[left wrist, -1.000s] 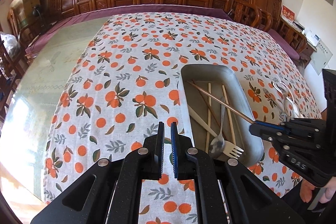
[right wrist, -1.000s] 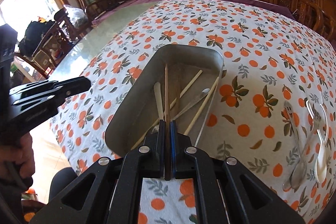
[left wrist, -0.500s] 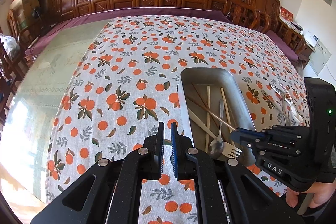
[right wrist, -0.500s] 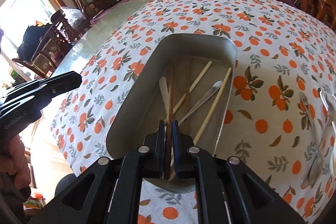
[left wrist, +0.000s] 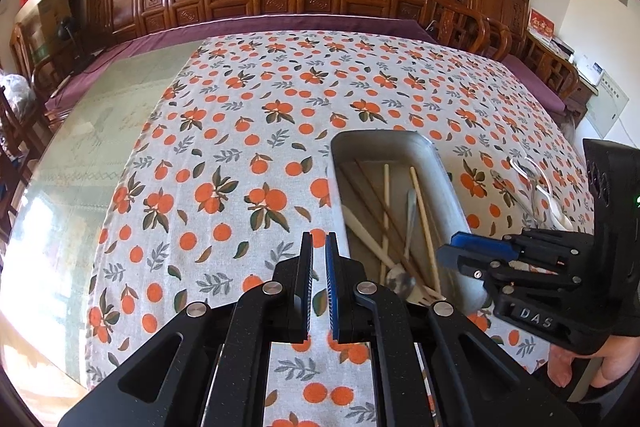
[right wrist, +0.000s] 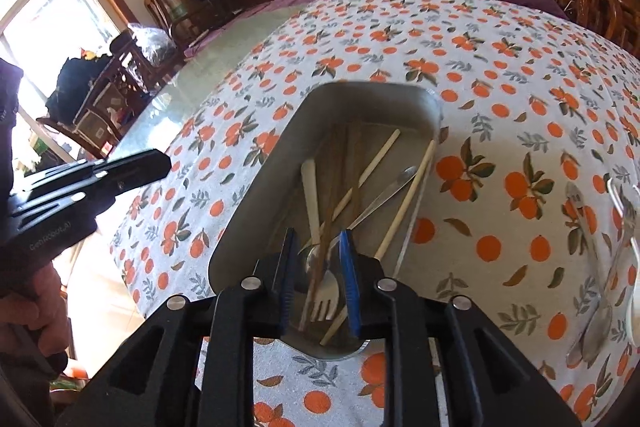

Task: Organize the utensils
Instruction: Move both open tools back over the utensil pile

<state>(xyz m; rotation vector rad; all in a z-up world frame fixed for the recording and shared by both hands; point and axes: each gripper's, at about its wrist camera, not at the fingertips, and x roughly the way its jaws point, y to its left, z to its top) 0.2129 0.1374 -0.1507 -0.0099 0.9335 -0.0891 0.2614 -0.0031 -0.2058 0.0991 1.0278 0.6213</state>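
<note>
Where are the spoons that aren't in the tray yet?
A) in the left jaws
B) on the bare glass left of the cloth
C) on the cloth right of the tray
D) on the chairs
C: the spoons lie on the orange-print cloth, right of the metal tray.

A table (left wrist: 72,167) carries an orange-print cloth (left wrist: 240,163), bearing a metal tray (right wrist: 256,211) and loose spoons (right wrist: 592,259).
</note>
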